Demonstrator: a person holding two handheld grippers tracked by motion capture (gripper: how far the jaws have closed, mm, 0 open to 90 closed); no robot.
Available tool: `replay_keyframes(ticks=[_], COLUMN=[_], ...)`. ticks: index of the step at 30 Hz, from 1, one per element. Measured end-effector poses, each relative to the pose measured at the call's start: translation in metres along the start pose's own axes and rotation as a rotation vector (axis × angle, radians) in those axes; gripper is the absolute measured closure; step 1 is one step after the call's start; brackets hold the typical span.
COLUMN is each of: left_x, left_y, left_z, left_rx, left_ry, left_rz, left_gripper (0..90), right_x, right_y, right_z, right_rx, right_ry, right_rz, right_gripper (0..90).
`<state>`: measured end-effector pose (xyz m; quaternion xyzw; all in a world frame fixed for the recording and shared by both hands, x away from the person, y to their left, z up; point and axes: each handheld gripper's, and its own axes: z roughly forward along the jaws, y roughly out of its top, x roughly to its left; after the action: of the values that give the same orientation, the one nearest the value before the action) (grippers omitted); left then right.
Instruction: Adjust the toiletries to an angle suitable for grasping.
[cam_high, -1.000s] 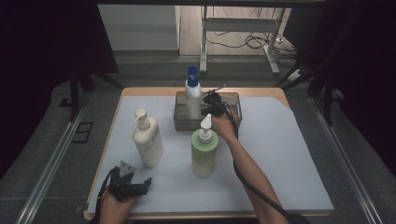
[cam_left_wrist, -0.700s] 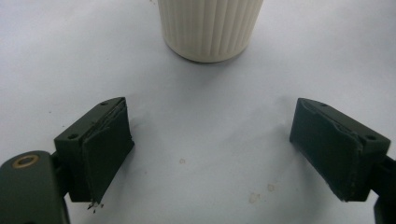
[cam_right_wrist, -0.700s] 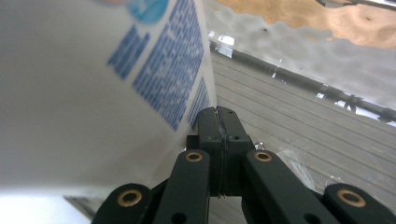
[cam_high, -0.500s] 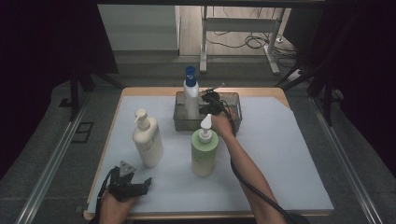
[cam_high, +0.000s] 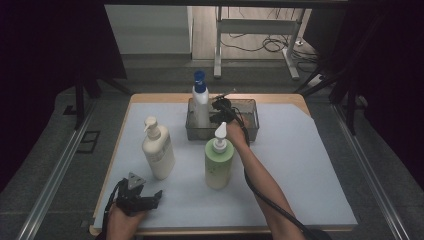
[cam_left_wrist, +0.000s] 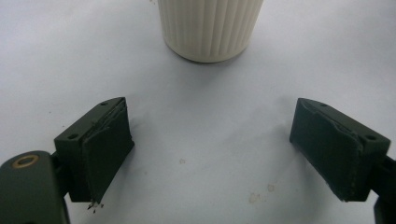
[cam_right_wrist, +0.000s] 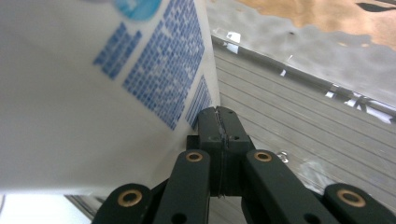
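Resting at the near table edge, the left gripper (cam_high: 150, 199) sits with jaws spread wide and nothing between them, just short of the cream bottle (cam_high: 158, 149). Right of that bottle stands the green bottle (cam_high: 218, 161). Beyond the green bottle, the right gripper (cam_high: 216, 111) reaches into the tray (cam_high: 250, 120), jaws pressed together on nothing, hard against the blue-capped bottle (cam_right_wrist: 93, 93) standing upright in the tray's left end.

High camera looks down; claw cameras sit close, sharing its cream bottle (cam_high: 158, 150).
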<state>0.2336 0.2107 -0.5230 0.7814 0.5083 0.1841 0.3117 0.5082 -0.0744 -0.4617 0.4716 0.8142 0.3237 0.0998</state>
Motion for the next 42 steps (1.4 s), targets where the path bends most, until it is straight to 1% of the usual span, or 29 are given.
replay_keyframes(ticks=[4, 7, 10, 12, 13, 14, 16, 19, 21, 22, 24, 26, 28, 29, 31, 32, 33, 34, 35, 36, 38, 39, 41, 42], left_x=[0.0, 0.0, 0.0, 0.0, 0.0, 0.0, 0.0, 0.0, 0.0, 0.0, 0.0, 0.0, 0.0, 0.0, 0.0, 0.0, 0.0, 0.0, 0.0, 0.0, 0.0, 0.0, 0.0, 0.0], left_y=[0.0, 0.0, 0.0, 0.0, 0.0, 0.0, 0.0, 0.0, 0.0, 0.0, 0.0, 0.0, 0.0, 0.0, 0.0, 0.0, 0.0, 0.0, 0.0, 0.0, 0.0, 0.0, 0.0, 0.0], left_z=[0.0, 0.0, 0.0, 0.0, 0.0, 0.0, 0.0, 0.0, 0.0, 0.0, 0.0, 0.0, 0.0, 0.0, 0.0, 0.0, 0.0, 0.0, 0.0, 0.0, 0.0, 0.0, 0.0, 0.0], left_rx=[0.0, 0.0, 0.0, 0.0, 0.001, 0.001, 0.001, 0.001, 0.001, 0.001, 0.001, 0.001, 0.001, 0.0, 0.001, 0.001, 0.001, 0.001, 0.001, 0.001, 0.001, 0.001, 0.001, 0.001], left_ry=[0.0, -0.001, 0.0, 0.0, 0.0, 0.0, -0.001, -0.001, -0.001, 0.0, 0.0, 0.0, 0.001, 0.001, 0.001, 0.001, 0.001, 0.001, 0.001, 0.001, 0.001, 0.001, 0.001, 0.001], left_rz=[0.0, -0.001, 0.0, 0.0, 0.001, 0.001, -0.001, -0.001, -0.001, 0.001, -0.001, -0.001, 0.002, 0.001, 0.002, 0.002, 0.002, 0.001, 0.001, 0.002, 0.002, 0.001, 0.002, 0.002], left_gripper=[12.1, 12.1, 12.1, 12.1, 12.1, 12.1, 12.1, 12.1, 12.1, 12.1, 12.1, 12.1, 12.1, 12.1, 12.1, 12.1, 12.1, 12.1, 12.1, 12.1, 12.1, 12.1, 12.1, 12.1], right_x=[0.004, 0.007, 0.011, 0.013, 0.014, 0.014, 0.013, 0.013, 0.013, 0.013, 0.014, 0.016, 0.019, 0.023, 0.024, 0.023, 0.022, 0.02, 0.02, 0.019, 0.019, 0.019, 0.017, 0.016], right_y=[0.001, 0.002, 0.002, 0.002, 0.002, 0.002, 0.001, 0.0, 0.0, -0.001, -0.002, -0.003, -0.004, -0.004, -0.004, -0.004, -0.004, -0.005, -0.005, -0.006, -0.007, -0.007, -0.009, -0.009], right_z=[0.001, 0.001, 0.002, 0.002, 0.002, 0.002, 0.001, 0.0, -0.001, -0.002, -0.004, -0.005, -0.004, -0.004, -0.004, -0.004, -0.003, -0.003, -0.003, -0.002, -0.001, -0.002, -0.004, -0.007], right_rx=[-0.002, -0.005, -0.01, -0.01, -0.009, -0.008, -0.009, -0.002, -0.002, 0.003, 0.006, 0.004, 0.012, 0.008, 0.016, 0.012, 0.014, 0.016, 0.01, 0.01, 0.014, 0.012, 0.002, -0.008], right_ry=[0.016, 0.028, 0.044, 0.049, 0.044, 0.043, 0.057, 0.061, 0.065, 0.07, 0.078, 0.102, 0.126, 0.107, 0.093, 0.095, 0.105, 0.11, 0.111, 0.114, 0.097, 0.089, 0.099, 0.089], right_rz=[-0.002, -0.015, -0.017, -0.021, -0.024, -0.022, -0.017, -0.03, -0.026, -0.036, -0.038, -0.025, -0.053, -0.051, -0.079, -0.063, -0.056, -0.061, -0.046, -0.045, -0.072, -0.075, -0.077, -0.077], right_gripper=[89.3, 89.3, 89.3, 89.4, 89.4, 89.4, 89.5, 89.4, 89.4, 89.4, 89.4, 89.4, 89.4, 89.3, 89.3, 89.3, 89.3, 89.3, 89.1, 88.7, 83.2, 80.9, 77.3, 73.9])
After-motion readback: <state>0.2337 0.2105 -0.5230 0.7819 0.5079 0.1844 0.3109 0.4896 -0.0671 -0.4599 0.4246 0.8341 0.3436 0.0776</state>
